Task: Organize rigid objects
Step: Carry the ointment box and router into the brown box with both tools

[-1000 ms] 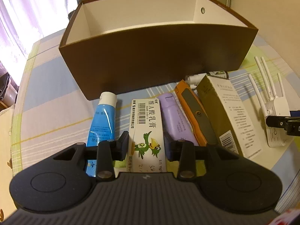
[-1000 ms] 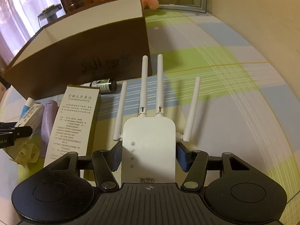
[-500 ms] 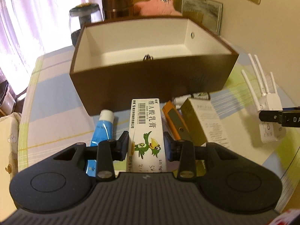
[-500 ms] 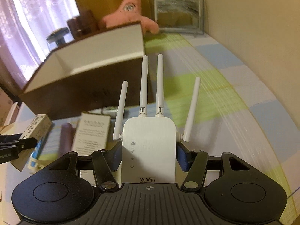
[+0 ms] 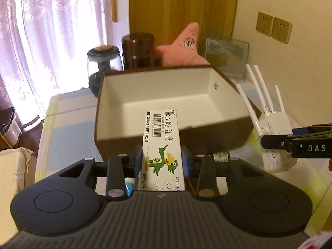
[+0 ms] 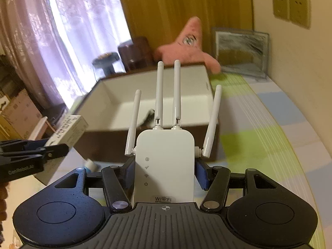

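Both items have been lifted off the table since a second ago: the row of tubes and boxes that filled the left wrist view then has dropped almost out of sight, and the box's inside can now be looked into from above. The left gripper point(image 5: 161, 161) is clamped on the white ointment carton point(image 5: 161, 145), the one with the green bird printed on it, both pads pressed flat against its long sides with the jaws only narrowly apart; the carton is held clear of the table, its far end overlapping the near rim of the brown storage box point(image 5: 132, 137). The right gripper point(image 6: 165, 174) is closed a bit wider on the white WiFi repeater point(image 6: 165, 161), gripped by its body, with its four antennas sticking up and forward toward the same box. A small dark metal bit can be made out on the box's cream floor, too blurred to name. A blue tube point(image 6: 90, 165) is left on the checked tablecloth point(image 6: 259, 128) just in front of the box. Behind the box, a pink star plush point(image 5: 186, 47), a brown canister point(image 5: 138, 51) and a glass kettle point(image 5: 102, 62) are lined up, with a framed picture point(image 6: 240, 51) leaned against the wall.
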`<state>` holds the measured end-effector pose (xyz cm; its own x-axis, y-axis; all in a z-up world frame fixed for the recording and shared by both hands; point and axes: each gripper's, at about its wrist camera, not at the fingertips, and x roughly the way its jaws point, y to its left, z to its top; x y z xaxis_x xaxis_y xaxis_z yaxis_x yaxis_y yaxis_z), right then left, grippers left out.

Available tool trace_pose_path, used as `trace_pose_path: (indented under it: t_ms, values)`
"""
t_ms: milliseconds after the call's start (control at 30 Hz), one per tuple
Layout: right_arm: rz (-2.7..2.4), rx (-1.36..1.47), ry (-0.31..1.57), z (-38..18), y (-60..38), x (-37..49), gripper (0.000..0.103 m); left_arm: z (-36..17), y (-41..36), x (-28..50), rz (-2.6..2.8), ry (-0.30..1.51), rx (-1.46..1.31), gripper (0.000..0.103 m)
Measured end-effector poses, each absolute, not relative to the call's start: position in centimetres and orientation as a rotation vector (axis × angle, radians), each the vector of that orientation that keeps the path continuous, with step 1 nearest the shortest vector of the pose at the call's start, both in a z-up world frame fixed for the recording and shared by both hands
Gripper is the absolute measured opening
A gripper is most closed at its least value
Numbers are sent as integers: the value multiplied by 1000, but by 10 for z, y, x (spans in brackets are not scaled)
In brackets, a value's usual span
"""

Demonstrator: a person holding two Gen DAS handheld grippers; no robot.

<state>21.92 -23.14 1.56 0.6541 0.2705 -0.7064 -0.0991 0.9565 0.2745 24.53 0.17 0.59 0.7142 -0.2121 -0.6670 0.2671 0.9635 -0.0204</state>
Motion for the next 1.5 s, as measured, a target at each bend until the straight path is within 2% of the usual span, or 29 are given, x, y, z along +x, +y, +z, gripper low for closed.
trace_pose_path:
  t_ms: [500, 1100, 1500]
  values:
    - [279, 188, 782, 28, -216, 315, 55, 16, -12, 329, -202, 694, 49, 34]
    - [228, 123, 988, -51, -204, 410, 55, -54, -32, 423, -144, 844, 101, 34]
    - [193, 118, 1040, -68, -210, 425, 56, -72, -38, 444, -124, 896, 96, 34]
